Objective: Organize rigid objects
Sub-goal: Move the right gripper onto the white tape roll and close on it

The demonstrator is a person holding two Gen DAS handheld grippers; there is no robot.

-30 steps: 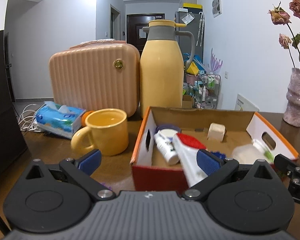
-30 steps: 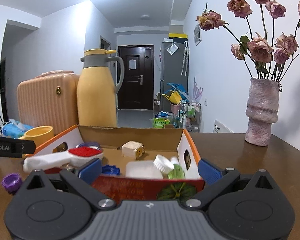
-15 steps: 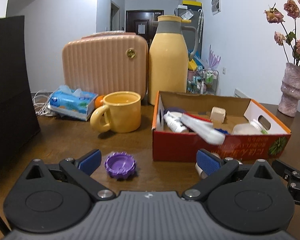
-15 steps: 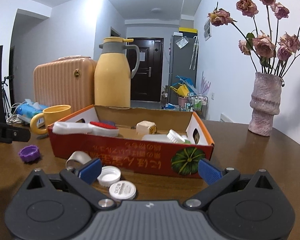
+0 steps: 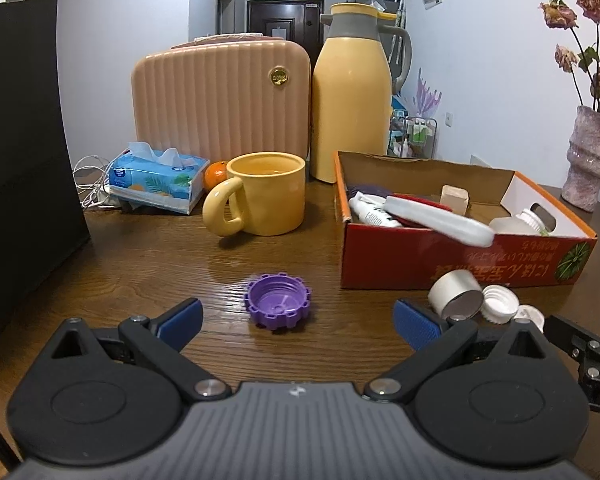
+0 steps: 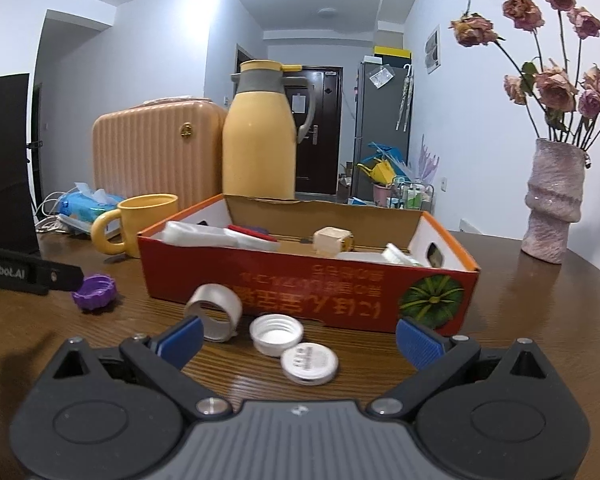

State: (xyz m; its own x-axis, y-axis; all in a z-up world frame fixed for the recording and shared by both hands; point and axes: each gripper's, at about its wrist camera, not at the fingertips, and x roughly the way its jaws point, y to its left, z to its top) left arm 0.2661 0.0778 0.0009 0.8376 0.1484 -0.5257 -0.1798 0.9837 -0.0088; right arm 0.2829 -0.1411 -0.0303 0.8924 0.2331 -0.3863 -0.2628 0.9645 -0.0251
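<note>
Currently, stock on the table (image 5: 148,256): purple cap (image 5: 278,300), lying open side up at twelve o'clock of my left claw (image 5: 296,316), centred between its fingers, presumably my next pick. Left claw: spread wide, holding nothing. Right claw (image 6: 298,338): likewise wide and empty, facing two white caps (image 6: 276,334) and a silver cap (image 6: 216,308) at twelve and eleven o'clock. Red box (image 6: 312,292): behind them, already holding a bottle and other pieces, evidently the collecting place.
</note>
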